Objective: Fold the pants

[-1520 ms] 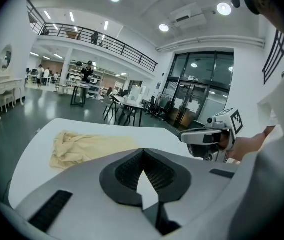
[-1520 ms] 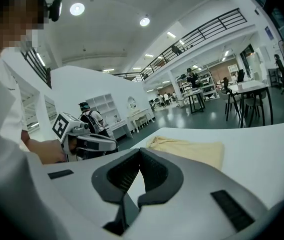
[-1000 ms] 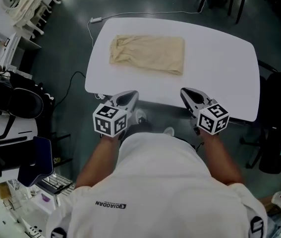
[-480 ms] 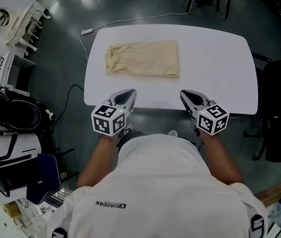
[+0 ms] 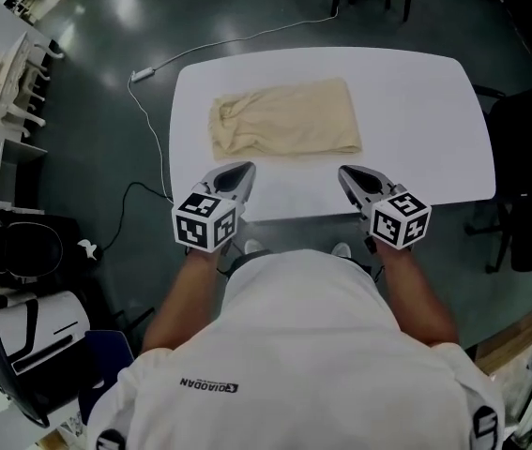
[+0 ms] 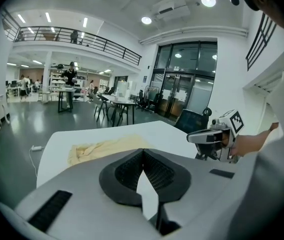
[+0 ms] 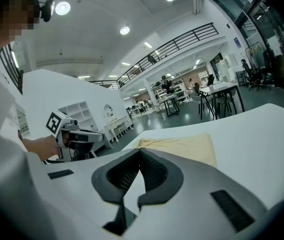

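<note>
Pants (image 5: 284, 118): folded, lying flat on the white bench (image 5: 416, 129), toward 11 o'clock of its centre, touching neither gripper.

Left gripper (image 5: 237, 168): jaws together, nothing between them, held over the bench's 6 o'clock edge, pants at its 1 o'clock.

Right gripper (image 5: 346, 171): jaws together, nothing held, level with the left gripper at the same edge, pants at its 11 o'clock.

White table (image 5: 416, 129), rounded corners, extends ahead of the left gripper (image 5: 242, 168) and right gripper (image 5: 345, 172). Folded beige pants (image 5: 284, 120) lie flat on it, ahead of the left gripper, not touching it.
</note>
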